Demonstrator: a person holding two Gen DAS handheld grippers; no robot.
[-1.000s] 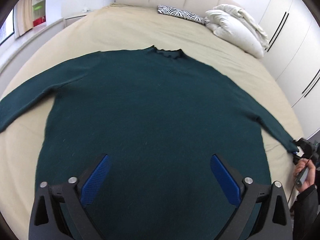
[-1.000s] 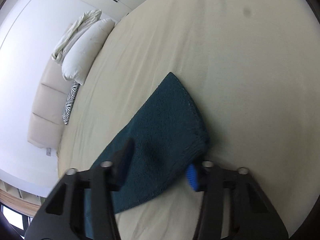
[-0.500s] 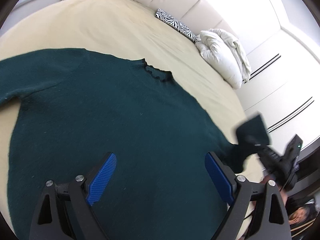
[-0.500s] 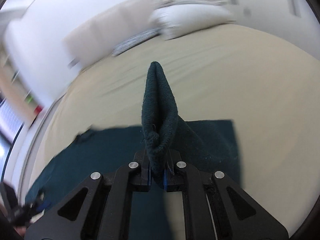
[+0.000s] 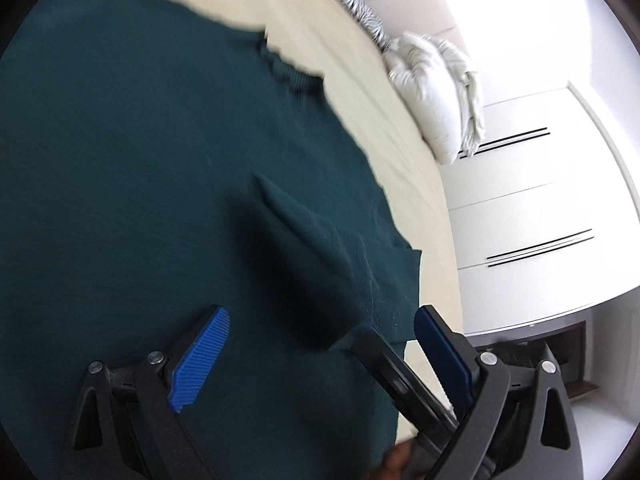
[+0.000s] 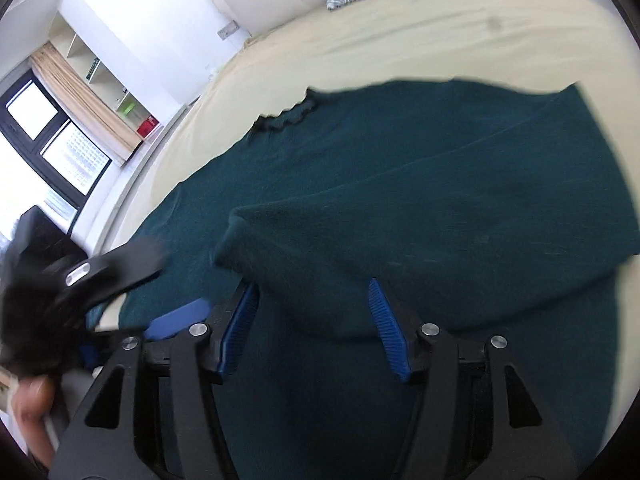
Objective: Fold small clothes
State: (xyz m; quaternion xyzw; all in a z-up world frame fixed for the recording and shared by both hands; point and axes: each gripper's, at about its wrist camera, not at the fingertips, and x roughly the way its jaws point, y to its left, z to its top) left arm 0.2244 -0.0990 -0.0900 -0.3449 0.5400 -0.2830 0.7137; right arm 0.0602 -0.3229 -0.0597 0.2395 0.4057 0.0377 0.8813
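Your left tool [image 5: 320, 356] hangs spread and empty over the lower body of the sweater [image 5: 140, 160], which lies flat on the bed [image 5: 360, 92] with its collar [image 5: 288, 68] toward the headboard. To the right, the sleeve [image 6: 360, 240] is folded in across the chest, its cuff [image 6: 236, 236] lying near the middle. Your right tool [image 6: 314, 322] sits low over that sleeve with fingers apart, gripping nothing; it looks to have just let go.

To do this step well, let the sleeve lie straight across the body with its fold along the side seam, and press out any ridge before moving on. The other sleeve probably needs the same treatment; it is out of sight here.

Both tools point forward over the sweater, close together, the left one tilted. Part of your hand [image 6: 32, 404] shows at the right view's lower left, blurred.
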